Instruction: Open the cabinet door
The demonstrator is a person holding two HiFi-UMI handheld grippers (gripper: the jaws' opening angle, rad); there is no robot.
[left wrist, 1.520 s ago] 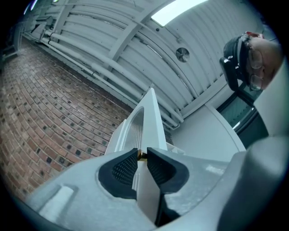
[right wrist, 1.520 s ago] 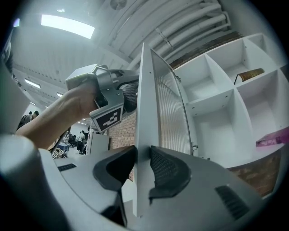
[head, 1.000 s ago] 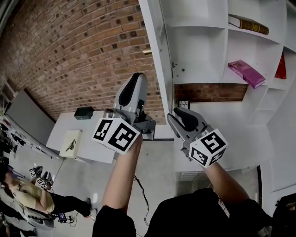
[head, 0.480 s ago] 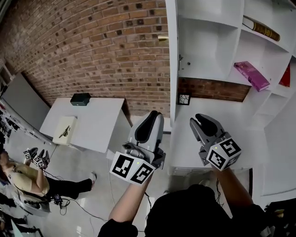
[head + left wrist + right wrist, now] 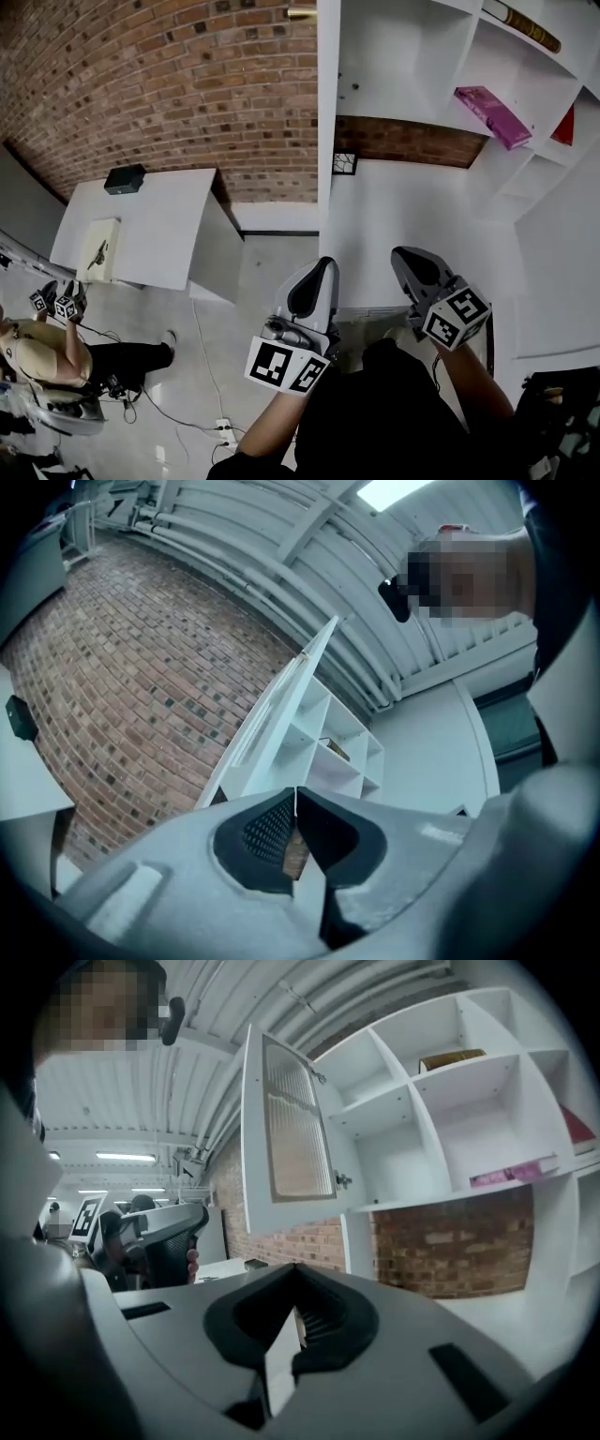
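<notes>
Well, the big brick wall (image 5: 169, 84) fills the left, the white cabinet (image 5: 394, 56) stands at its right edge, and the cabinet door (image 5: 326, 112) hangs wide open on the cabinet's left edge, thin side toward you. Your left gripper (image 5: 322, 272) and right gripper (image 5: 412, 262) sit low before the cabinet, well apart from the door; both have just been closing, and their jaws are pressed together on nothing. A pink book (image 5: 487, 114) lies near the cabinet's right edge, and a small black box (image 5: 124, 178) sits at the white table's (image 5: 159, 234) far edge.
</notes>
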